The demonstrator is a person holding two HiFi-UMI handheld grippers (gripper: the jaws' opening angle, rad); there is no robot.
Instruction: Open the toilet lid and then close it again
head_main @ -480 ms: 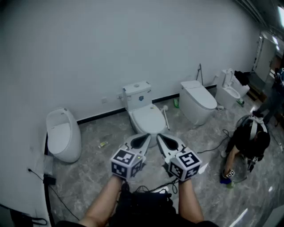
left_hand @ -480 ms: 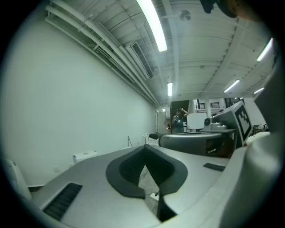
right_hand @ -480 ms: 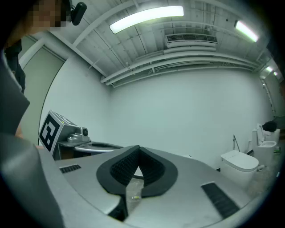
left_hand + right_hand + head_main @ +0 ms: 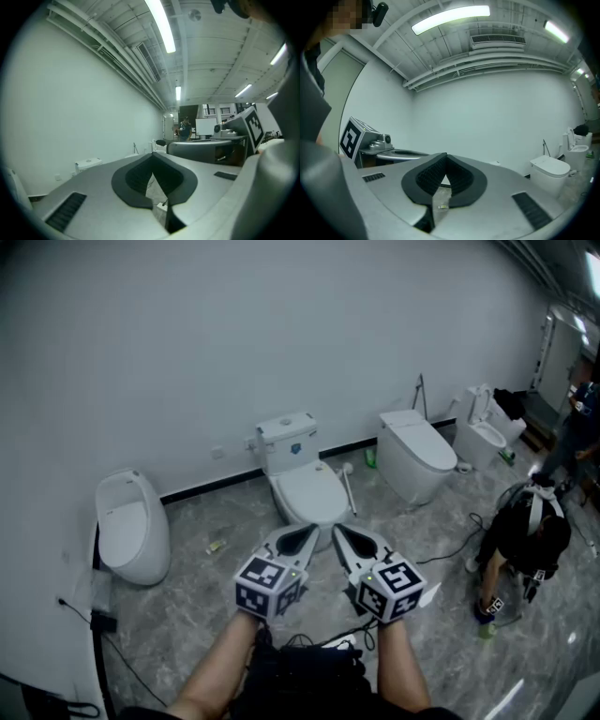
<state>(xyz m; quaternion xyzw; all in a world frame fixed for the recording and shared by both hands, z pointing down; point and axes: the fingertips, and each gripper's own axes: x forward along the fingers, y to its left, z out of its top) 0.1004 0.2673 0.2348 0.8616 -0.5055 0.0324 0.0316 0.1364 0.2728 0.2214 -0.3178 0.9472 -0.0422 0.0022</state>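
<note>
The white toilet [image 4: 306, 489] stands against the wall, just beyond my two grippers, with its lid [image 4: 311, 491] down and its tank [image 4: 289, 439] behind. My left gripper [image 4: 308, 530] and right gripper [image 4: 340, 530] are held side by side, level, a short way in front of the bowl and touching nothing. Both are shut and empty. In the left gripper view the pads [image 4: 136, 180] meet at the tip, with the tank [image 4: 88, 164] small at the left. In the right gripper view the pads [image 4: 429, 180] also meet, and the left gripper's marker cube [image 4: 352, 136] shows beside them.
A white urinal [image 4: 134, 526] stands at the left, a second toilet [image 4: 414, 454] and a third fixture [image 4: 483, 432] at the right. A person [image 4: 525, 535] crouches on the marble floor at the right and another [image 4: 577, 427] stands behind. Cables lie on the floor.
Both grippers stay where they were. The crouching person at the right has shifted a hand slightly.
</note>
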